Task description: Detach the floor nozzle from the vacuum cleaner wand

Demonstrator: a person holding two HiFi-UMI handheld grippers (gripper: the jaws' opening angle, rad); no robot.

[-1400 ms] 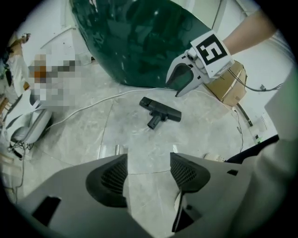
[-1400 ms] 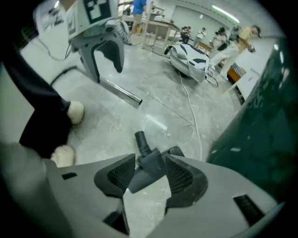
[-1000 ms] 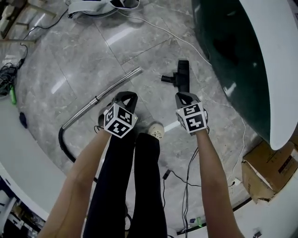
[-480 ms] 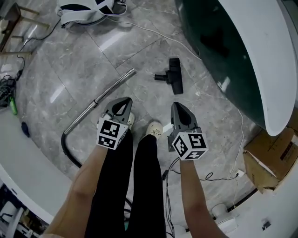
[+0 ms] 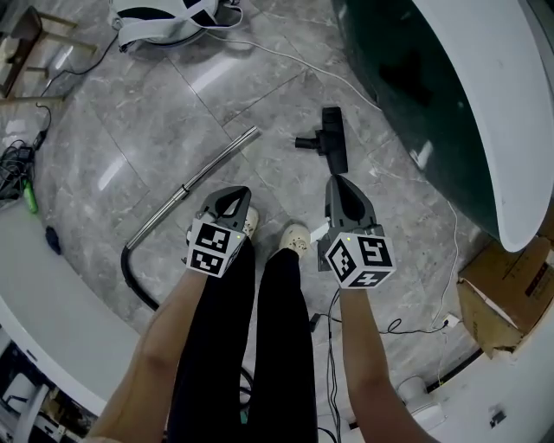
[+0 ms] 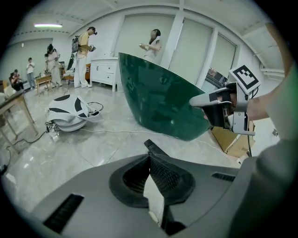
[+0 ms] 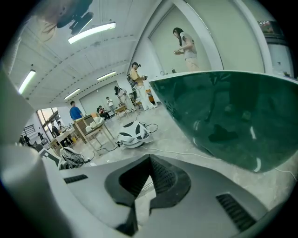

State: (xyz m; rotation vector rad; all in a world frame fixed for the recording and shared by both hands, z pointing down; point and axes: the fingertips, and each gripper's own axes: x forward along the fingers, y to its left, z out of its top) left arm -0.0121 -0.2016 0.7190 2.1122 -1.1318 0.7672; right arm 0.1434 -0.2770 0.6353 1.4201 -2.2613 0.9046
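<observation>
The black floor nozzle (image 5: pixel 333 138) lies on the grey stone floor, apart from the silver wand (image 5: pixel 201 176). The wand runs down-left to a black hose (image 5: pixel 132 275). My left gripper (image 5: pixel 232 194) hangs shut and empty over the floor, just right of the wand. My right gripper (image 5: pixel 339 185) is also shut and empty, a short way on the near side of the nozzle. In the left gripper view the left gripper (image 6: pixel 150 155) shows its jaws closed together, with the right gripper (image 6: pixel 209 100) off to the right. The right gripper view shows the right gripper (image 7: pixel 150 162) with its jaws closed as well.
A large dark green curved shell (image 5: pixel 415 78) with a white rim fills the right. A white machine (image 5: pixel 164 13) and a white cable (image 5: pixel 294 54) lie at the far side. Cardboard boxes (image 5: pixel 506 303) sit at the right, my feet (image 5: pixel 294 238) below the grippers. People stand in the background.
Both grippers have lifted away from the floor toward the camera. The right one has rolled, so its marker cube faces differently. The nozzle and wand stay on the floor.
</observation>
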